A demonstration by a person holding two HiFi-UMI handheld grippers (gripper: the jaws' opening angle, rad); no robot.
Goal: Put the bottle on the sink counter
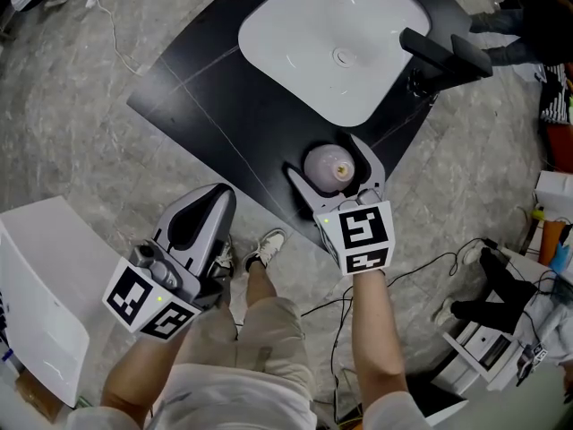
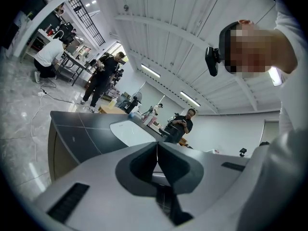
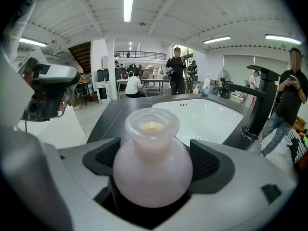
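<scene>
A round pale pink bottle (image 1: 329, 166) with a short wide neck stands upright over the front corner of the black sink counter (image 1: 224, 106). My right gripper (image 1: 324, 158) is shut on the bottle, one pad on each side of its belly. In the right gripper view the bottle (image 3: 153, 165) fills the space between the jaws of the right gripper (image 3: 156, 163), with the counter (image 3: 113, 114) beyond. My left gripper (image 1: 219, 195) is shut and holds nothing. It hangs off the counter's front edge above the floor. In the left gripper view the left gripper (image 2: 157, 150) has its jaws meeting.
A white basin (image 1: 331, 34) is set in the counter, with a black faucet (image 1: 445, 56) at its right. A white cabinet (image 1: 40, 285) stands at the left on the floor. Cables and equipment (image 1: 501, 330) lie at the right. Several people stand in the background (image 3: 177, 73).
</scene>
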